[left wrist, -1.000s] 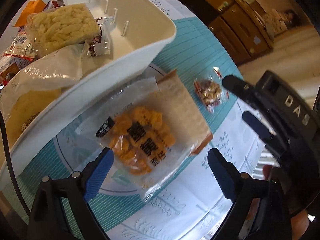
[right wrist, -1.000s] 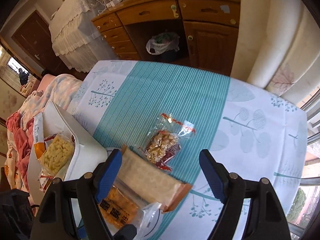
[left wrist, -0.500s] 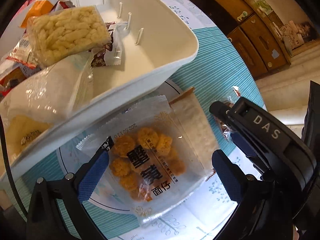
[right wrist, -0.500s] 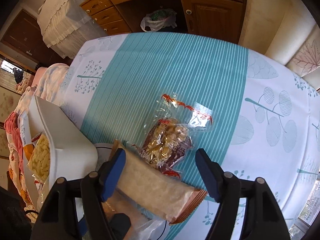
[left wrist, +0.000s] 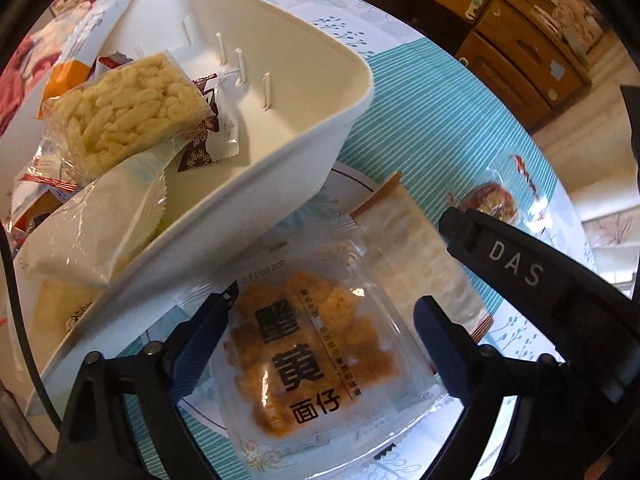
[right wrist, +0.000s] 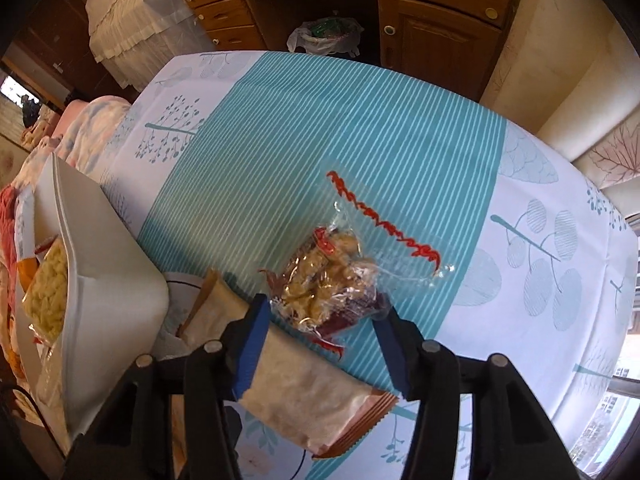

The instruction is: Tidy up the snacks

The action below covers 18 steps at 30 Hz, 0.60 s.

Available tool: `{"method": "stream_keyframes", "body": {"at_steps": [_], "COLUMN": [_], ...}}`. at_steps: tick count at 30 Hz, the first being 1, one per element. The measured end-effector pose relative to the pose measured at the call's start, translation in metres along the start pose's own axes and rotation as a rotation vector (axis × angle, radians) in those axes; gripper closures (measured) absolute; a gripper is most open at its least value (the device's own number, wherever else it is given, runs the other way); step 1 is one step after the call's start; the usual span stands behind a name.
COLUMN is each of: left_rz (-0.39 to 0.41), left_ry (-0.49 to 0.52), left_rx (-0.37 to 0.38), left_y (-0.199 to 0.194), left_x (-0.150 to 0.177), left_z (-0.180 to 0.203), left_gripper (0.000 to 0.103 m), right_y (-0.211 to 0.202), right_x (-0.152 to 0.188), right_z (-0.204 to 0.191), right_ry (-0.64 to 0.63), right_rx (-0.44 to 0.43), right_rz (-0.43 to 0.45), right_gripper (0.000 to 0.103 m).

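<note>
Straddling a clear packet of orange crackers (left wrist: 320,344) printed with black characters, the left gripper (left wrist: 324,332) points steeply down at the table (right wrist: 320,120), its blue-padded jaws having just narrowed a little yet standing clear of the wrapper on both sides, open around it without pressing. The packet lies flat on the teal-striped tablecloth (right wrist: 340,128), its upper edge tucked close under the near wall of a white plastic bin (left wrist: 280,168). Inside the bin sit a puffed-rice bar (left wrist: 124,108) in clear wrap, a pale wrapped cake (left wrist: 96,224) and other small packets. Just beside the cracker packet, toward the table's middle, lies a long pale wafer pack (right wrist: 296,392) with a brown crimped end. The right gripper (right wrist: 324,316) reaches down over that pack to a crinkly clear bag of nut candy (right wrist: 324,280) trimmed in red, lying on the striped band of the cloth; its jaws have just been closing, and the blue pads now sit against the near end of the bag on either side, though whether they truly pinch it cannot be told. A wooden cabinet (right wrist: 400,12) stands beyond the table's far edge.
</note>
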State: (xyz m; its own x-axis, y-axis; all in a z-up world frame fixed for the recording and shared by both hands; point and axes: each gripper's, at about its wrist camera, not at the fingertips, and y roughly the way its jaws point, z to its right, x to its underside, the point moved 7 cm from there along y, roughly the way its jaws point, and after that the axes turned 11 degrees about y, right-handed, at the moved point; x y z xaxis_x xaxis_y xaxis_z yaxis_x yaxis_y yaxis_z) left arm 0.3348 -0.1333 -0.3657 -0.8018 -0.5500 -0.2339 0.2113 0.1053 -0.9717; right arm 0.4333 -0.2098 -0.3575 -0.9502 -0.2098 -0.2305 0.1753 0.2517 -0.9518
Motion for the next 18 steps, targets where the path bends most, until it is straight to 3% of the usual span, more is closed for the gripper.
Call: {"method": "stream_keyframes", "body": {"at_steps": [1, 5, 18], "left_rz": [-0.001, -0.004, -0.018], "left_ry": [-0.004, 0.008, 0.195], "left_rx": [-0.01, -0.019, -0.045], "left_y": [0.002, 0.001, -0.005], "left_x": [-0.002, -0.003, 0.014], "left_z": [0.003, 0.004, 0.013], "left_gripper": [0.02, 0.024, 0.037], "right_y": [0.0, -0.004, -0.036], "right_x": [0.001, 0.008, 0.058], "right_z": [0.0, 0.007, 0.038], "right_ry": [-0.005, 0.008, 0.097], "right_rx": [-0.003, -0.013, -0.009], "right_rz": [0.006, -0.001, -0.025], "right_gripper": [0.05, 0.05, 0.05]}}
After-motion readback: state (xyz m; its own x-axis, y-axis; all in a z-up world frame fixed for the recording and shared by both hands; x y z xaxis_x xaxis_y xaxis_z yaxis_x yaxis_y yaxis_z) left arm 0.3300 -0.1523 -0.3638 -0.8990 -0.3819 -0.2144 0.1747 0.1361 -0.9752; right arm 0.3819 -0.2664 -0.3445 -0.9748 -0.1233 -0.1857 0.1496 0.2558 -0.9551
